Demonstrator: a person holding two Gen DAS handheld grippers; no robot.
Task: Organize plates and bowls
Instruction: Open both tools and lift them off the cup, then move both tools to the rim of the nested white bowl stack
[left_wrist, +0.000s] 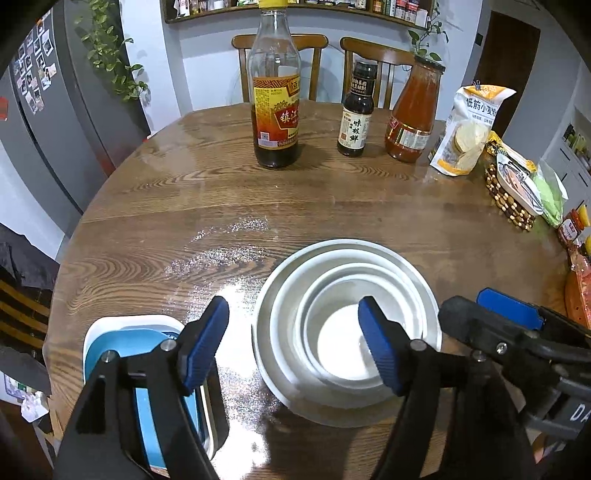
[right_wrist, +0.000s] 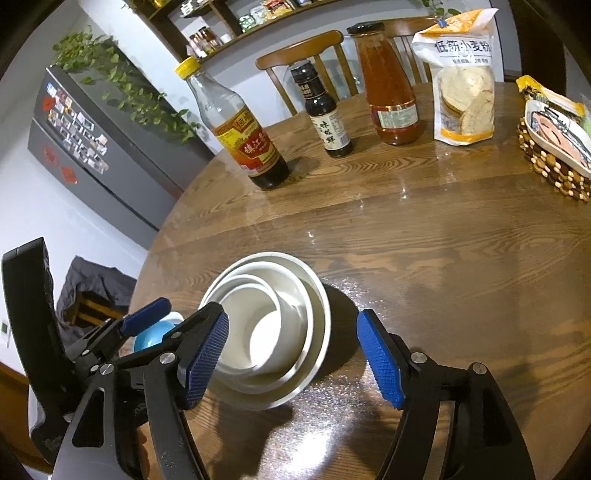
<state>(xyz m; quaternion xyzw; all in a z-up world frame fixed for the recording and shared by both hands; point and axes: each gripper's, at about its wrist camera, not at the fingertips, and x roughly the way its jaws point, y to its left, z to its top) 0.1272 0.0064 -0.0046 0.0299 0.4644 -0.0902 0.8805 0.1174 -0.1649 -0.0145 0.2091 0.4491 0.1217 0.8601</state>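
Observation:
A stack of nested white bowls (left_wrist: 347, 332) sits on the round wooden table (left_wrist: 258, 206), near its front edge. My left gripper (left_wrist: 293, 347) is open and straddles the stack's left rim: one pad hangs over the inner bowl, the other over bare table, neither pressing. To its left lies a blue plate (left_wrist: 122, 343) in a white square dish, partly hidden by a finger. In the right wrist view my right gripper (right_wrist: 293, 358) is open over the right side of the bowls (right_wrist: 273, 325), holding nothing. The blue plate (right_wrist: 151, 338) shows at far left.
At the table's far side stand a vinegar bottle (left_wrist: 275, 110), a small dark sauce bottle (left_wrist: 356, 114) and a red sauce jar (left_wrist: 413, 114). A flour bag (left_wrist: 469, 129) and a beaded basket (left_wrist: 513, 192) are on the right. Two chairs and a grey fridge (left_wrist: 55, 122) stand beyond.

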